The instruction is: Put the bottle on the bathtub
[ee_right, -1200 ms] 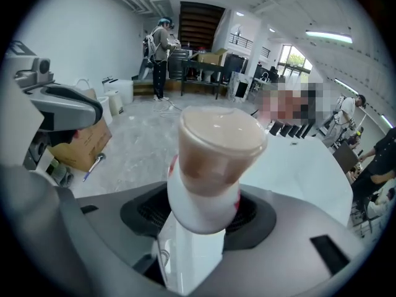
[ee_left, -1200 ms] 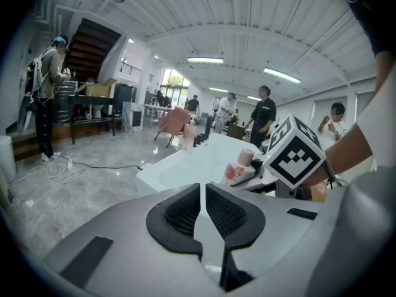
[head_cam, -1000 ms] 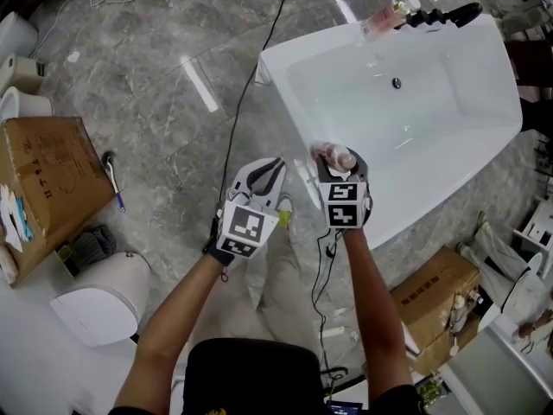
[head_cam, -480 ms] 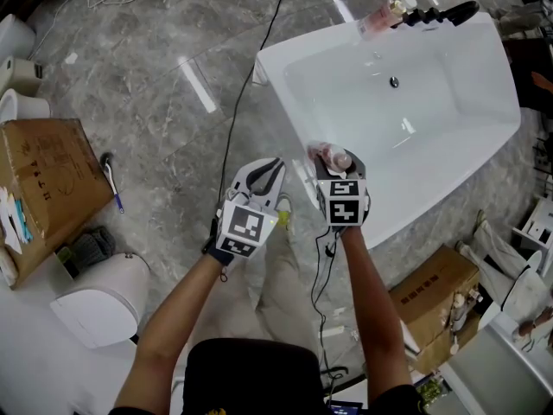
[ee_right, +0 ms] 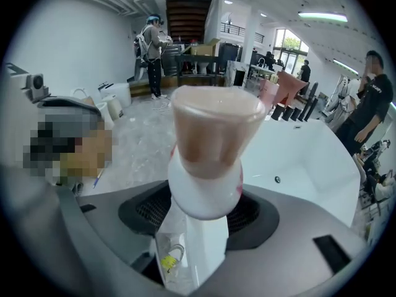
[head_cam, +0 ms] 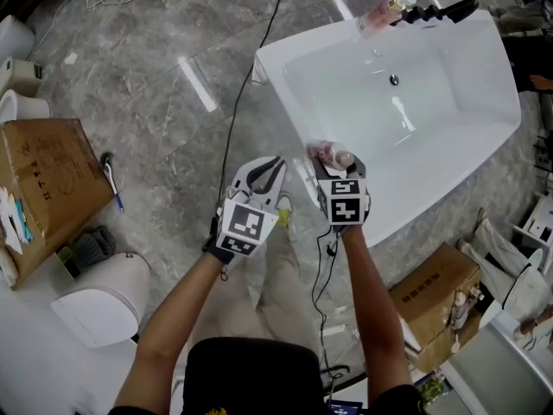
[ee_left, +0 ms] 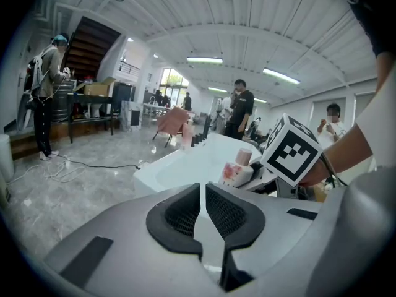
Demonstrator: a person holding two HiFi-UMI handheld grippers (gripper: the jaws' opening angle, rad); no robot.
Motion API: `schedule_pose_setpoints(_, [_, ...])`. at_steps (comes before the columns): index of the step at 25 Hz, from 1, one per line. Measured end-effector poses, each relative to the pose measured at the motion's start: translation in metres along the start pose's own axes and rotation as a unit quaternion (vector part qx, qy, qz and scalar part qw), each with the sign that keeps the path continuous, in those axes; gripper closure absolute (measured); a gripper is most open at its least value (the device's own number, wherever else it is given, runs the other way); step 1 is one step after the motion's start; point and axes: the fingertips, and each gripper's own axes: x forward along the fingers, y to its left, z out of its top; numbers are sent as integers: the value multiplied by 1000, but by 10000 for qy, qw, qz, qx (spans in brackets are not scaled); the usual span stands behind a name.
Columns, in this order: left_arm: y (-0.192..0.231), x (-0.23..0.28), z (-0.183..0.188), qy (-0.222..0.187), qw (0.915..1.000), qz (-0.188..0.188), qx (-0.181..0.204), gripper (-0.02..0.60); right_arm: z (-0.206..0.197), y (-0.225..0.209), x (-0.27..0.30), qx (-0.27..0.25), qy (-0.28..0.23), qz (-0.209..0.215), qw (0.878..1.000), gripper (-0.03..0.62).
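- The bottle (head_cam: pixel 328 154), small and white with a pinkish-brown cap and a red print on its side, sits in the right gripper (head_cam: pixel 337 168), carried off the ground.
- Seen along that claw, its two black ribbed pads pinch the bottle's (ee_right: pixel 207 166) rounded white body from both sides, and the cap points away from the hand.
- From overhead the bottle lies over the near left rim of the white, glossy, freestanding bathtub (head_cam: pixel 432 188). I cannot tell whether it touches the rim.
- The left gripper (head_cam: pixel 263 173) hangs just beside the right one, over the grey marble floor (head_cam: pixel 147 67), outside the tub.
- Its own view shows the left gripper's (ee_left: pixel 203 210) dark pads pressed together with only a thin slit between them, and nothing in it.
- In that same view the bottle (ee_left: pixel 237 169) is tilted, with the tub (ee_left: pixel 179 169) behind it.
- On the tub's far rim stand a black tap (head_cam: pixel 441 13) and, beside it, a pink bottle-like thing (head_cam: pixel 378 17).
- A thin black cable (head_cam: pixel 251 85) runs across the floor along the tub's left side.
- Well to the left are a brown cardboard box (head_cam: pixel 47 180) and a white toilet (head_cam: pixel 99 296).
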Motion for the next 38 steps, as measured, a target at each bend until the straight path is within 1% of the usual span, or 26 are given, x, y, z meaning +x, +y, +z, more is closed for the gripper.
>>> schedule_pose_setpoints(2, [-1, 0, -1, 10, 10000, -9, 3, 537, -4, 0, 0, 1, 35, 5, 10000, 331])
schedule_pose_setpoints(5, [-2, -1, -1, 13, 10000, -21, 21, 538, -8, 3, -1, 11, 35, 27, 10000, 297])
schedule_pose_setpoints(10, [-4, -2, 1, 4, 10000, -47, 65, 538, -12, 3, -4, 10, -12, 6, 10000, 292])
schedule_pose_setpoints(15, [-6, -6, 3, 13, 9999, -76, 128, 538, -20, 0, -10, 141, 6, -36, 9999, 287])
schedule_pose_setpoints(19, [-9, -15, 10, 62, 9993, -189, 320, 541, -28, 2, -22, 287, 10, -118, 9995, 283])
schedule_pose_setpoints(22, [-25, -40, 25, 118, 9975, -422, 547, 555, -36, 7, -55, 485, -22, -185, 9986, 284])
schedule_pose_setpoints(23, [-30, -52, 32, 134, 9966, -509, 626, 558, -36, 11, -70, 556, -87, -214, 9982, 289])
schedule_pose_setpoints(26, [-46, -93, 53, 225, 9932, -761, 850, 563, -29, 32, -123, 722, -382, -315, 9962, 332])
schedule_pose_setpoints(28, [-62, -119, 65, 301, 9910, -879, 962, 563, -25, 45, -162, 768, -597, -438, 9943, 382])
schedule_pose_setpoints(30, [-75, -142, 76, 301, 9897, -954, 1026, 563, -18, 60, -197, 819, -857, -576, 9913, 410])
schedule_pose_setpoints(32, [-85, -160, 87, 256, 9874, -1036, 1169, 563, -11, 71, -226, 925, -1150, -752, 9862, 448])
schedule_pose_setpoints(35, [-98, -185, 101, 188, 9818, -1147, 1502, 563, -5, 81, -267, 1118, -1530, -1011, 9767, 506])
schedule_pose_setpoints(38, [-96, -208, 115, 115, 9776, -1213, 1718, 563, -2, 89, -301, 1224, -1801, -1195, 9687, 534])
